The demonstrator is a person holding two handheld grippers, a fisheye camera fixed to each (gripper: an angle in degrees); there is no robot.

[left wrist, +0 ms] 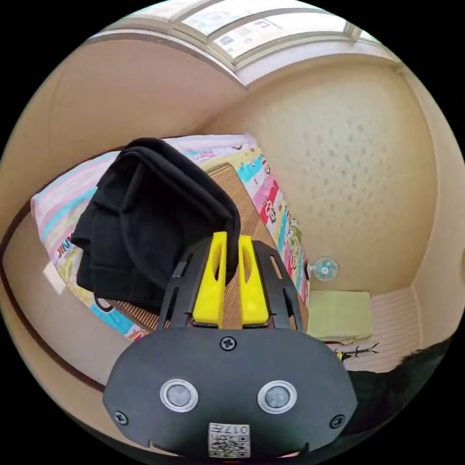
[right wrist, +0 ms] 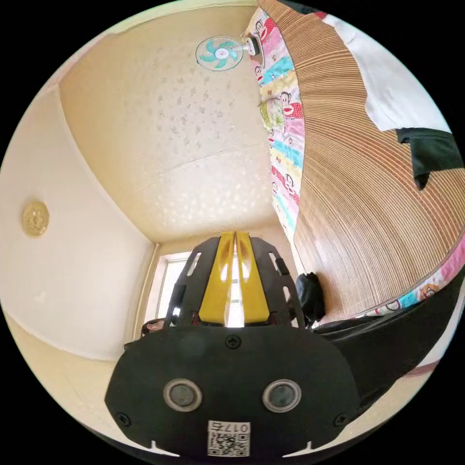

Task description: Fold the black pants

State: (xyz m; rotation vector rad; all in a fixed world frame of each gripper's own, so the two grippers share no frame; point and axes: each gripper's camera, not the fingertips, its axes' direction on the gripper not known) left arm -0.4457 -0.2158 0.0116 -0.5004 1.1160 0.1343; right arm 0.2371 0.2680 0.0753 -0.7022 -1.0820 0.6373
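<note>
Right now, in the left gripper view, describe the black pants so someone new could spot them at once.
Start at the bed with the striped cartoon-print sheet and the brown woven mat laid on it. The black pants sit bunched in thick folds on that mat, an edge pinched by the left gripper. They are the one solid black mass among bright colours.

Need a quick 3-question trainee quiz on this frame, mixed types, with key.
1. True or false: the left gripper is shut on the black pants.
2. The right gripper holds: A) a white cloth B) nothing C) the pants.
3. Fill in: the pants lie bunched on a woven ___ over a cartoon-print sheet.

Key: 1 true, its jaws pinch a fold of cloth; 2 B, jaws together in the air; 3 mat.
</note>
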